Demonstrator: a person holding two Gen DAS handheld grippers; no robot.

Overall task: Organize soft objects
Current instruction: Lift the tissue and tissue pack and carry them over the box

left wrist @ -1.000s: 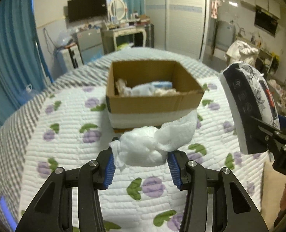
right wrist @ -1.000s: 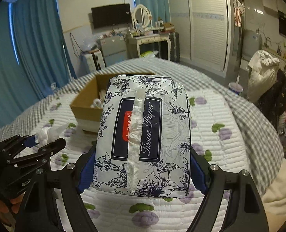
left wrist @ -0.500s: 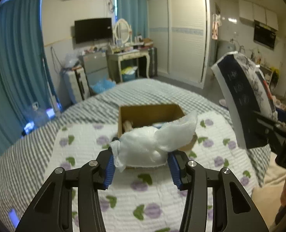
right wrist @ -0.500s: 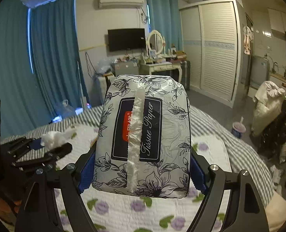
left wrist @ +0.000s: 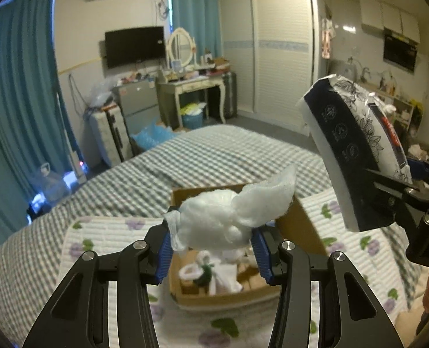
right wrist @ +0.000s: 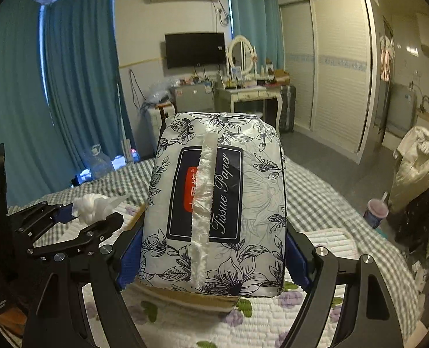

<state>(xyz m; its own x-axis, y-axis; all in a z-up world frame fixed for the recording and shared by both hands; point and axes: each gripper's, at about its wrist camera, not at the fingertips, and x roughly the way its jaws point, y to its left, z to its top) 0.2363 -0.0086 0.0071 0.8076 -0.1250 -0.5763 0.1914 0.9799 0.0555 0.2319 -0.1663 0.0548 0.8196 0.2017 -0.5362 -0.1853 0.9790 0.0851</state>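
Pinching a white wad (left wrist: 214, 220) between its blue pads, the left gripper (left wrist: 213, 253) hangs above the open box (left wrist: 298, 232) on the bed (left wrist: 214, 156). The right gripper (right wrist: 214, 264) clamps an upright tissue pack (right wrist: 217, 203) over the box's near edge, just beside the left.

The fluffy white cotton wad (left wrist: 214, 220) looked matt and fibrous; the floral tissue pack (right wrist: 217, 208) wore glossy crinkled plastic; the brown cardboard box (left wrist: 297, 226) was dull; the quilted bedspread (left wrist: 104, 232) was cloth.
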